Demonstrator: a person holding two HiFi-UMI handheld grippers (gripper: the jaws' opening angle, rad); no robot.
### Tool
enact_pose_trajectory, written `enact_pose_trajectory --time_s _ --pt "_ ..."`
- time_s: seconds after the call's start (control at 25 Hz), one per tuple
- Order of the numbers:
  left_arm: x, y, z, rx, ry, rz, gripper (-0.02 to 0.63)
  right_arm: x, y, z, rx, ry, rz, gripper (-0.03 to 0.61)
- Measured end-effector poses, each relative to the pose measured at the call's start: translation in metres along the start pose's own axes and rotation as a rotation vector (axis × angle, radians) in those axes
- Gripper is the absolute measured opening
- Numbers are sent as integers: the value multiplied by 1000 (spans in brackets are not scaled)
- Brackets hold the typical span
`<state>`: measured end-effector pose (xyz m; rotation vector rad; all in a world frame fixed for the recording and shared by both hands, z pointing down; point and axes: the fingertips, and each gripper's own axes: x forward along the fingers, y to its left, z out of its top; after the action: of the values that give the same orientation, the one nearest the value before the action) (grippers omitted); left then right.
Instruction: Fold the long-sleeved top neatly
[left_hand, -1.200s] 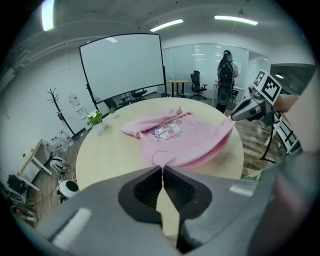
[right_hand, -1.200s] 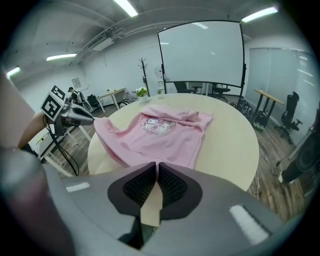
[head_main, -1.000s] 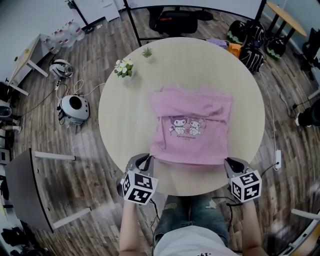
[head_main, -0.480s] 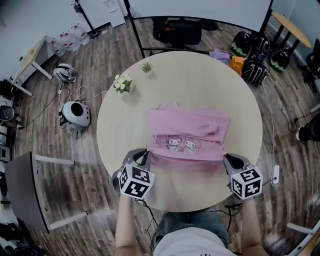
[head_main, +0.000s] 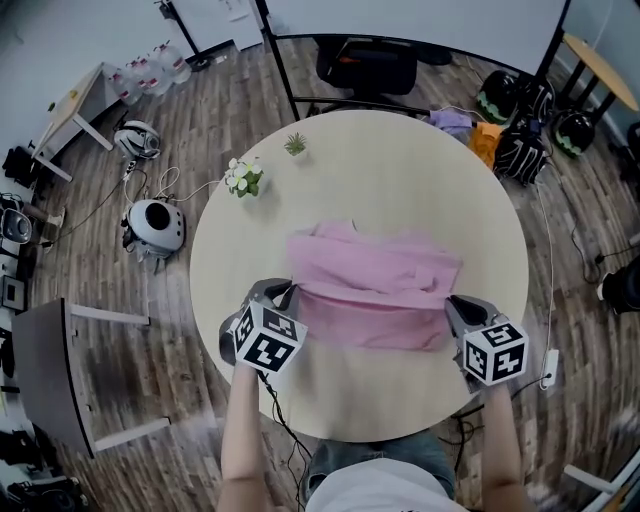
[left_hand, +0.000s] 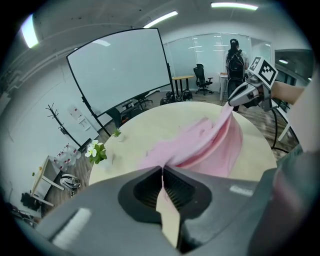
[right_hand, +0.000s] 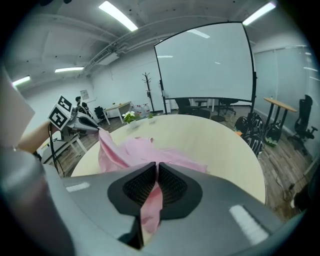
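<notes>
Pink long-sleeved top (head_main: 372, 285): centre of round pale surface (head_main: 400, 170), partly folded, near edge lifted clear of surface.
Left gripper (head_main: 286, 293): jaws closed on top's near-left corner.
Right gripper (head_main: 451, 306): jaws closed on near-right corner.
White flowers (head_main: 244, 176), small green plant (head_main: 295, 144): far left on surface, apart from top.
</notes>
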<state>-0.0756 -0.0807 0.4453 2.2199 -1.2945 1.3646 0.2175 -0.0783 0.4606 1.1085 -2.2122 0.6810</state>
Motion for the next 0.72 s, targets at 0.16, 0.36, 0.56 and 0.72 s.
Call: enact_pose_trajectory --time_s 0.16,0.36,0.56,0.72 --pt "29 9 10 15 43 -44 12 20 -17 7 48 25 19 48" --pt "60 21 16 17 84 -84 12 45 -34 15 71 45 30 48" --pt "90 30 19 -11 108 -121 12 69 -50 19 105 62 28 49" --pt "112 39 24 -54 111 -143 12 88 -63 20 129 79 18 49"
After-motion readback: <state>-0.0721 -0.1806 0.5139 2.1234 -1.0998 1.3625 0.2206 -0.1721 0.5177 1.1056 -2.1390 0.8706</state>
